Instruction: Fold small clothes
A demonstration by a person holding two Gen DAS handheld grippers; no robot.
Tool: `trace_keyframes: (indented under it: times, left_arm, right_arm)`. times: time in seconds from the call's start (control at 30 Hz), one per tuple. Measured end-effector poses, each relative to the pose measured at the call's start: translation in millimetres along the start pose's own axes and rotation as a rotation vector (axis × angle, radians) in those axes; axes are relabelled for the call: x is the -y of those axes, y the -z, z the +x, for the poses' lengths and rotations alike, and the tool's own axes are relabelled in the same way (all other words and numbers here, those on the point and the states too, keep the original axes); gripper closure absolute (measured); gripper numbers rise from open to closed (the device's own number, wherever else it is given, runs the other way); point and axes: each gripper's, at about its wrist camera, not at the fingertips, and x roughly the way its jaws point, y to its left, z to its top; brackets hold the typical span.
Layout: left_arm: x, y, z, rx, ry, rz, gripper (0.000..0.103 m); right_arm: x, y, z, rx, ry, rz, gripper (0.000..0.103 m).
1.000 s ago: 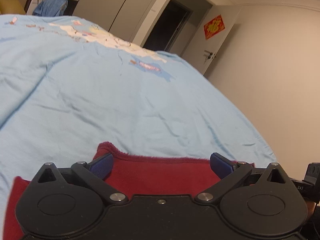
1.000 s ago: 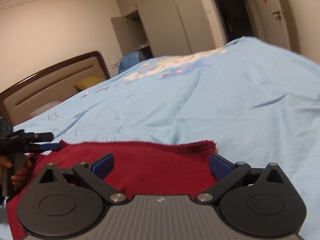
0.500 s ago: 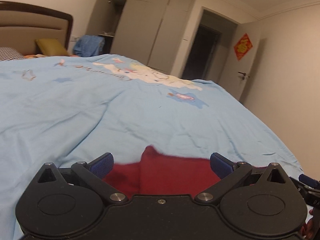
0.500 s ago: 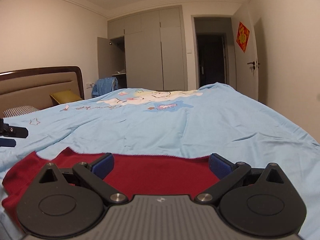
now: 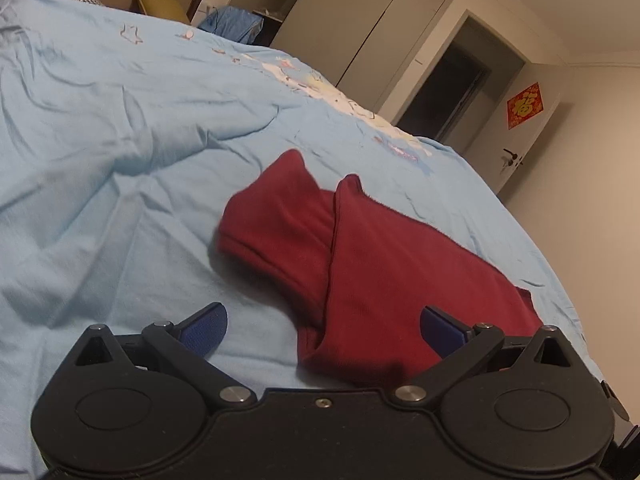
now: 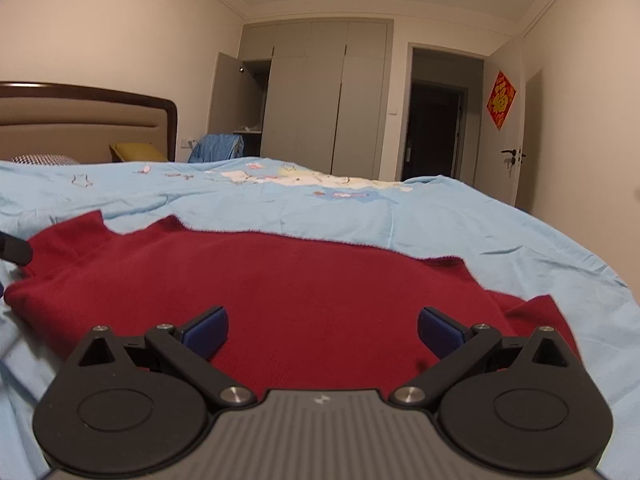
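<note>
The red garment (image 5: 384, 272) lies on the light-blue bedspread (image 5: 100, 168), near the edge of the bed closest to both cameras. In the left wrist view one part is already doubled: a flap with a rounded end sits to the left of a long crease running away from the camera, and the larger panel extends to the right. The left gripper (image 5: 323, 326) has its jaws spread wide and holds nothing; its left pad (image 5: 204, 328) is over bare bedspread and its right pad (image 5: 440, 330) is over the garment's near corner. The right gripper (image 6: 323, 326) is likewise wide open and empty, poised low over the broad flat panel (image 6: 300, 280), with both pads over red fabric. Whether either gripper touches the cloth cannot be told. The step in hand appears to be choosing the next grasp for a further fold. To do it well: pick two points on the same edge, one per gripper, so the fold line stays straight. Lower each gripper until one finger slides under the edge, and close on all layers there, not only the top one, or the existing fold will open. Lift only enough to clear the bedspread, carry both grips at equal pace, and lay the edge onto the opposite edge. The knit looks soft and will sag between grips, so keep light tension. Avoid pinching the bedspread along with the garment.
</note>
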Motion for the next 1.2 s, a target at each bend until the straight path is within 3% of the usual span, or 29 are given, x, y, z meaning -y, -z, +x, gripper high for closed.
trace_keyframes:
  times: [0.43,0.53,0.7,0.93,1.07,1.2]
  left_arm:
    - [10.5,9.7,17.3,-0.048,0.172,-0.049,0.001]
    - [6.7,8.6,24.6,-0.044,0.167,-0.106,0.002]
    - [-1.9,1.6,35.9,-0.008,0.115,-0.234,0.014]
    - [3.1,-8.1,48.7,0.030,0.000,-0.238,0.049]
    - [14.5,-14.8,51.5,0.013,-0.069,-0.173,0.073]
    - [24.3,-21.9,49.2,0.018,-0.070,-0.140,0.081]
  right_arm:
    - [3.4,28.3,10.2,0.019,-0.042,0.066,0.000]
    - [6.9,29.1,6.2,0.021,-0.043,0.068,0.000]
    - [8.1,29.9,4.0,0.025,-0.043,0.068,0.000]
    - [9.2,31.1,2.6,0.026,-0.044,0.069,0.000]
    - [9.5,31.1,2.6,0.026,-0.043,0.068,0.000]
    - [13.0,26.7,-4.5,0.030,-0.044,0.089,0.000]
